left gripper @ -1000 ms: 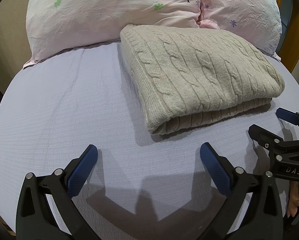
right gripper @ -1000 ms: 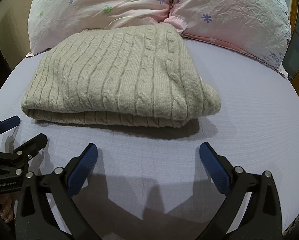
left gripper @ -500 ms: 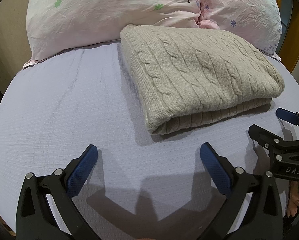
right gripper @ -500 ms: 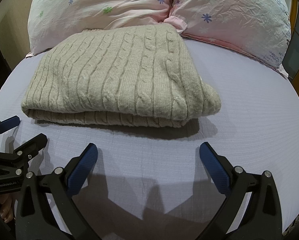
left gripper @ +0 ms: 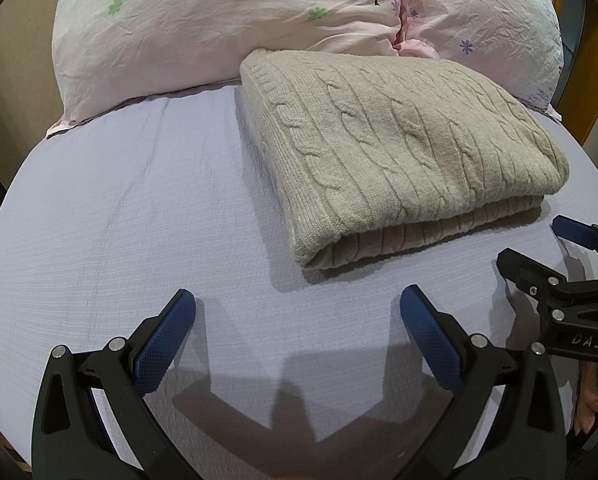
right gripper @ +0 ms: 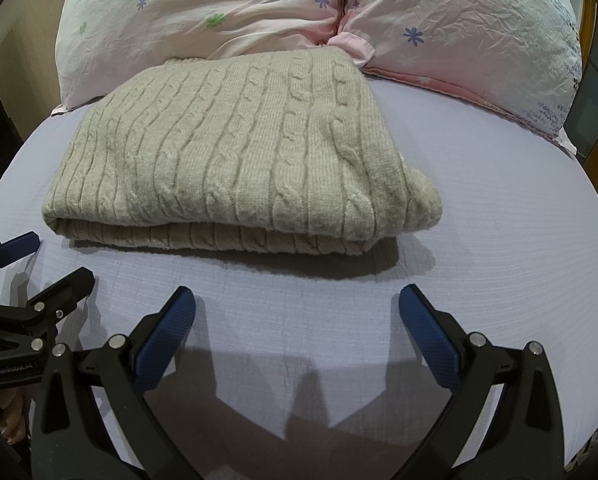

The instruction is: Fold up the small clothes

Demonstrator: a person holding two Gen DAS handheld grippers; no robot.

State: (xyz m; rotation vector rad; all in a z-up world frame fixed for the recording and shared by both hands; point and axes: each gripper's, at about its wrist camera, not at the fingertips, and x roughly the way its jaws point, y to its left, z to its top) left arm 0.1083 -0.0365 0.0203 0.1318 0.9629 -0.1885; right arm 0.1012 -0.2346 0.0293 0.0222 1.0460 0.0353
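Note:
A beige cable-knit sweater (left gripper: 399, 152) lies folded into a thick rectangle on the lavender bed sheet (left gripper: 119, 220), its far edge against the pillows. It also shows in the right wrist view (right gripper: 239, 160). My left gripper (left gripper: 297, 312) is open and empty, hovering over the sheet just short of the sweater's near left corner. My right gripper (right gripper: 297, 312) is open and empty, in front of the sweater's near edge. Each gripper shows in the other's view, the right one (left gripper: 539, 248) at the right edge and the left one (right gripper: 47, 260) at the left edge.
Two pink floral pillows (left gripper: 239, 20) (right gripper: 479, 28) lie along the head of the bed behind the sweater. A wooden frame (left gripper: 595, 80) stands at the right. The bed sheet also shows in the right wrist view (right gripper: 499, 240).

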